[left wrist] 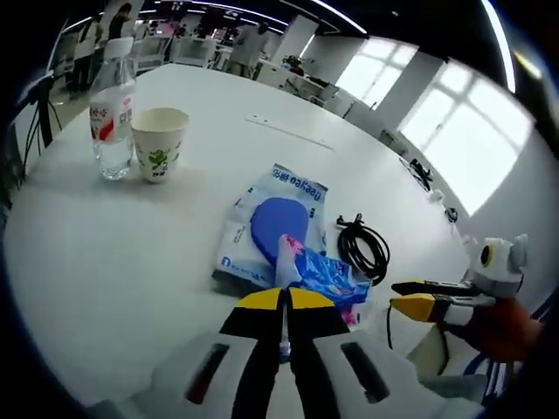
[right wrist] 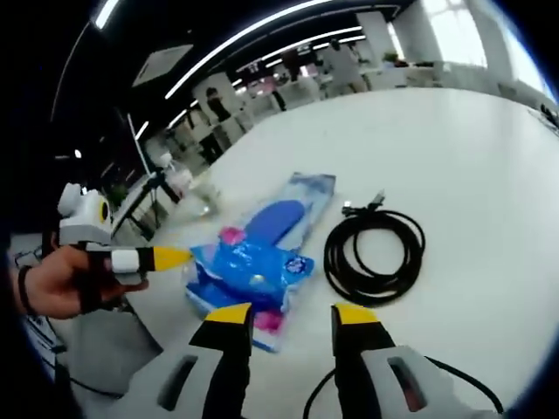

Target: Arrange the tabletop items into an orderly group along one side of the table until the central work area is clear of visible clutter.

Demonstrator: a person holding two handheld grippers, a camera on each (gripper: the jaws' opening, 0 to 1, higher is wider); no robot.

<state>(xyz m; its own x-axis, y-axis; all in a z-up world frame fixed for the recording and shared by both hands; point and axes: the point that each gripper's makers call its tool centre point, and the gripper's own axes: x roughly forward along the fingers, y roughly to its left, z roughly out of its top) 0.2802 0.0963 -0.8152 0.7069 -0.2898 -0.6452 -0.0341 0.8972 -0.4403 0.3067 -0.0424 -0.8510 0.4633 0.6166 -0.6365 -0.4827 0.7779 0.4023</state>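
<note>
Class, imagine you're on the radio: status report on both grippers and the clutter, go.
Left gripper shut on blue snack packet. Right gripper open, hovering near it. Mask pack beneath, coiled black cable beside; bottle and paper cup grouped apart.

The right gripper (right wrist: 286, 319) hovers with jaws apart just short of a small blue packet (right wrist: 251, 269) lying on a larger pouch (right wrist: 293, 209); a coiled black cable (right wrist: 374, 253) rests beside them, and the left gripper (right wrist: 166, 258) touches the packet's edge.

Blue print on the white packet (left wrist: 278, 223) is too warped to read; possibly Korean lettering.
</note>
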